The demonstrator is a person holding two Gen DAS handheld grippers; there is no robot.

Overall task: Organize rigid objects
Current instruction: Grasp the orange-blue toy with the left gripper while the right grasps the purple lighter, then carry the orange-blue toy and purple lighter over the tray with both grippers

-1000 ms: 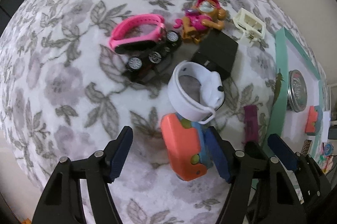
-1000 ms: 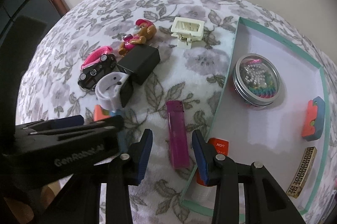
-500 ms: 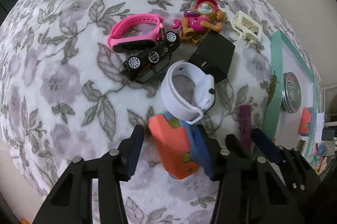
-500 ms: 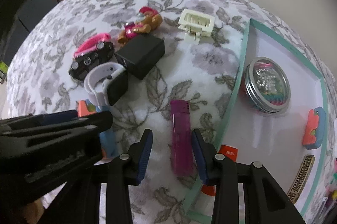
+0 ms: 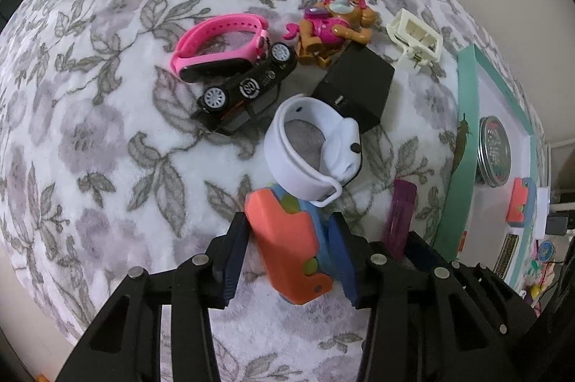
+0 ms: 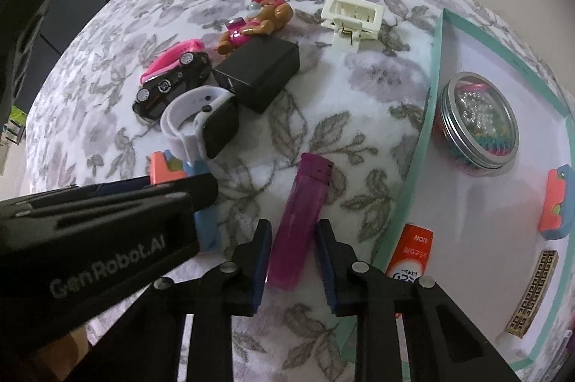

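An orange and blue block (image 5: 280, 231) lies on the floral cloth. My left gripper (image 5: 287, 249) points down over it, its jaws closing, and both pads touch the block's sides. A purple lighter (image 6: 300, 220) lies beside the teal-rimmed tray (image 6: 427, 145). My right gripper (image 6: 293, 227) straddles the lighter with its jaws closing. A thin gap shows on each side, so the pads are not pressing. The same lighter (image 5: 399, 220) shows at the right of the left wrist view. The left gripper's black body (image 6: 107, 220) fills the lower left of the right wrist view.
Behind the block lie a white watch (image 5: 305, 148), black box (image 5: 355, 87), toy car (image 5: 244, 91), pink band (image 5: 219, 47), dog figurine (image 5: 334, 22) and cream hair clip (image 5: 413, 40). The tray holds a round tin (image 6: 478, 119), another orange block (image 6: 557, 202), a red tube (image 6: 409, 256) and a gold piece (image 6: 532, 288).
The left jaws have narrowed from wide apart to touching the orange and blue block. The right jaws have drawn in around the purple lighter. Both grippers have come closer to the cloth.
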